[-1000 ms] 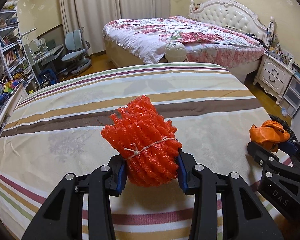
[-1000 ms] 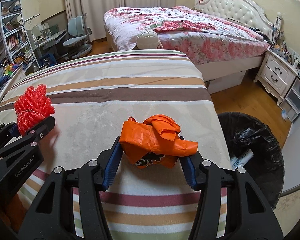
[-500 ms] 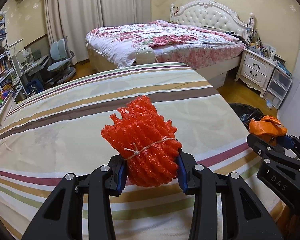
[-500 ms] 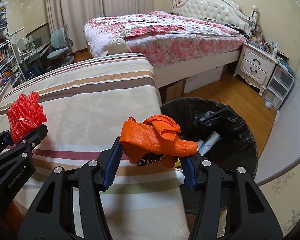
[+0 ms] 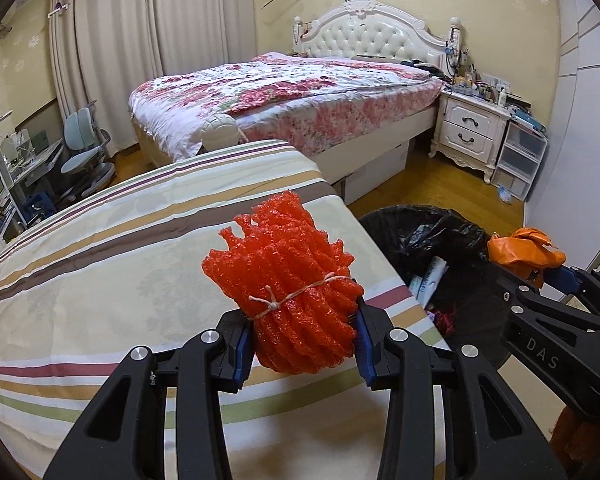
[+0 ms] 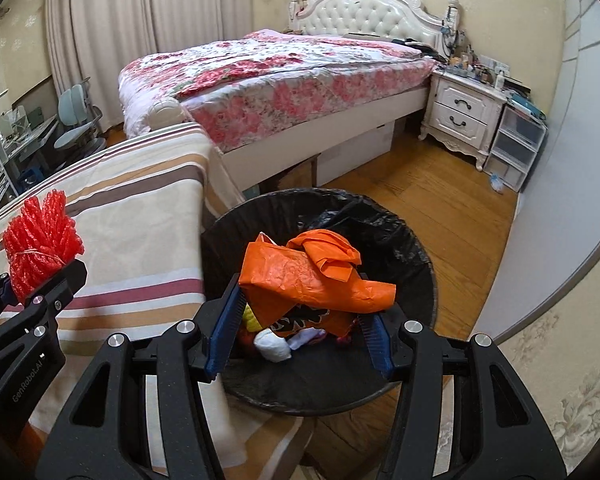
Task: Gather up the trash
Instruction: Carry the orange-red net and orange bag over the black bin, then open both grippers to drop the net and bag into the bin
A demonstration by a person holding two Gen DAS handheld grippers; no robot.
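My left gripper (image 5: 302, 344) is shut on a red foam net bundle (image 5: 288, 288) tied with string, held above the striped table's right part. The bundle also shows in the right wrist view (image 6: 40, 256). My right gripper (image 6: 300, 340) is shut on a crumpled orange plastic bag (image 6: 312, 276) and holds it over the open black-lined trash bin (image 6: 412, 256). The bag (image 5: 524, 250) and the bin (image 5: 404, 224) also show in the left wrist view, right of the table. The bin holds several pieces of trash.
The table with a striped cloth (image 5: 100, 264) stands left of the bin. A bed with a floral cover (image 6: 292, 76) is behind, a white nightstand (image 6: 460, 116) at the right, and a desk chair (image 5: 84, 152) at the far left.
Both grippers have swung to the right with their loads. The orange bag has moved from above the table to above the trash bin. The red bundle is nearer the table's right edge.
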